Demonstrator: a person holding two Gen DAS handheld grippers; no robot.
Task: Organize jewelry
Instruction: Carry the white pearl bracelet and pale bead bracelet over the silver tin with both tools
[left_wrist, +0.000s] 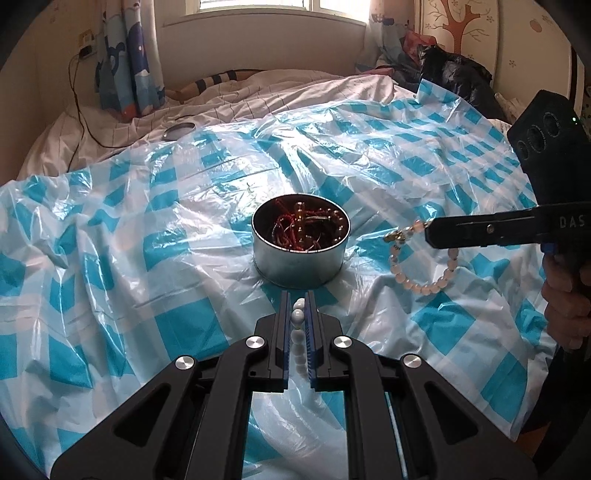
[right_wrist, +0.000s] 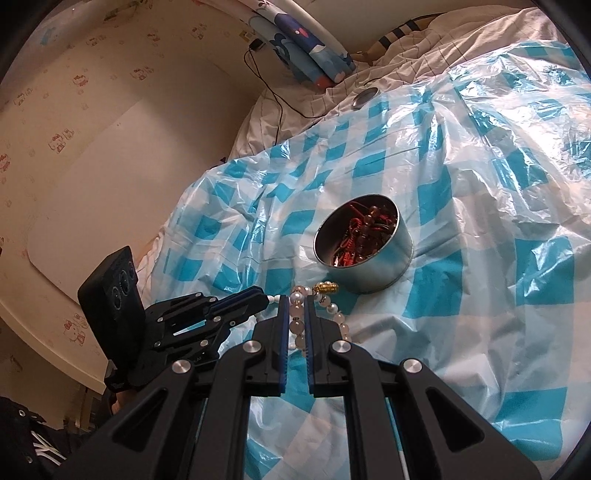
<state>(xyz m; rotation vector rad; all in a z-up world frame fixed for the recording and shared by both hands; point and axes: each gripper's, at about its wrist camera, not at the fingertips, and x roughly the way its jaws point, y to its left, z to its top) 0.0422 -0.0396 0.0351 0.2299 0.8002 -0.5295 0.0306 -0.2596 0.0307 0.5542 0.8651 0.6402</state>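
Note:
A round metal tin holding red cords and dark beads stands on the blue-checked plastic sheet; it also shows in the right wrist view. My left gripper is shut on a white pearl strand just in front of the tin. My right gripper is shut on a pink bead bracelet with a gold clasp, held to the right of the tin; the bracelet hangs in a loop in the left wrist view.
The sheet covers a bed with white bedding. A round metal lid lies at the far left of the sheet. A black cable runs down the left wall. Dark clothes sit at the far right.

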